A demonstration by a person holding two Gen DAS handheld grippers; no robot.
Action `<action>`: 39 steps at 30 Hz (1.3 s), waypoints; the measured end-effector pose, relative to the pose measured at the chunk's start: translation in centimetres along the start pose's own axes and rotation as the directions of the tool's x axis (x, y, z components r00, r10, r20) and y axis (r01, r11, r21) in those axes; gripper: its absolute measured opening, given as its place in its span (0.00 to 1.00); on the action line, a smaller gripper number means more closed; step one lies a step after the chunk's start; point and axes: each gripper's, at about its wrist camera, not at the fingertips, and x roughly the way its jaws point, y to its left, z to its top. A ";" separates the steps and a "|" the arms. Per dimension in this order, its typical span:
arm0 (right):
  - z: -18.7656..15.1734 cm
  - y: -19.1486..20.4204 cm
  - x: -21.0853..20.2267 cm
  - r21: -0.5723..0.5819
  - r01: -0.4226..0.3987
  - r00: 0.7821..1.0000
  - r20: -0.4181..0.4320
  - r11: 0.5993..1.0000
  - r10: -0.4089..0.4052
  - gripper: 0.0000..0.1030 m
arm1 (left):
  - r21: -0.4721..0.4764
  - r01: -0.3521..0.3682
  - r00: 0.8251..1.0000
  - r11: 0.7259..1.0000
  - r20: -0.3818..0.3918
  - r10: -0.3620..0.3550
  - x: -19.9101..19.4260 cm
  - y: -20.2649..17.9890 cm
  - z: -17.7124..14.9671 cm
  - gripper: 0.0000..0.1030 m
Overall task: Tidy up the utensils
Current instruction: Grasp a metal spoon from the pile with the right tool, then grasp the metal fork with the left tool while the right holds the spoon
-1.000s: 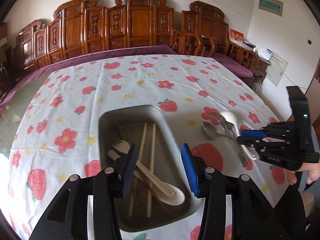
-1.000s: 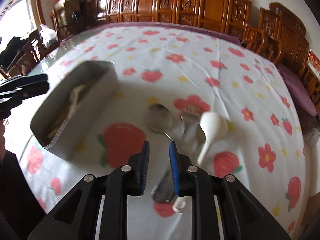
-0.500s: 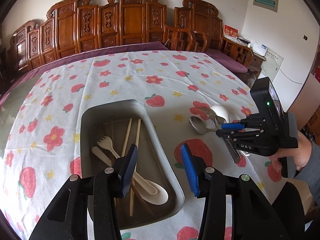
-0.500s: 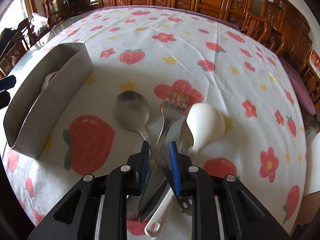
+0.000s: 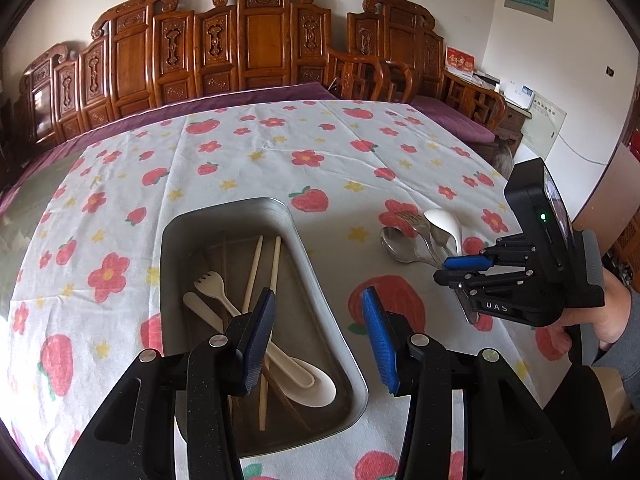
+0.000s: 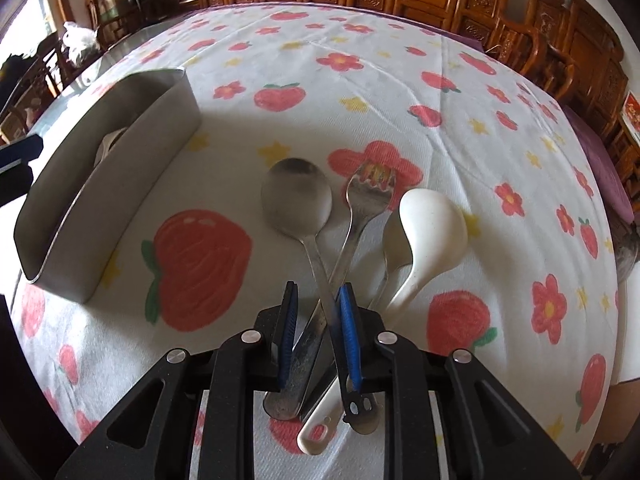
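— So, your right gripper (image 6: 316, 312): jaws apart, straddling the crossed handles of the metal spoon (image 6: 298, 200) and fork (image 6: 366, 196), unclamped.
— And your left gripper (image 5: 318, 320)?
— Open over the steel tray (image 5: 308, 256); white spoon (image 6: 434, 220) just beside the fork.

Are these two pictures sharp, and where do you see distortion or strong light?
Left wrist view: sharp; fisheye bends the table edge and the carved wooden bench; even daylight. Right wrist view: sharp on the metal spoon; bright, washed-out window at upper left; dark corners in both.
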 end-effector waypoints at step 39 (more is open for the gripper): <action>-3.2 -3.2 -8.1 0.039 -0.019 0.982 0.189 0.999 0.011 0.02 | 0.094 -0.032 0.999 0.995 0.009 0.031 0.5 -5.1 0.2 0.42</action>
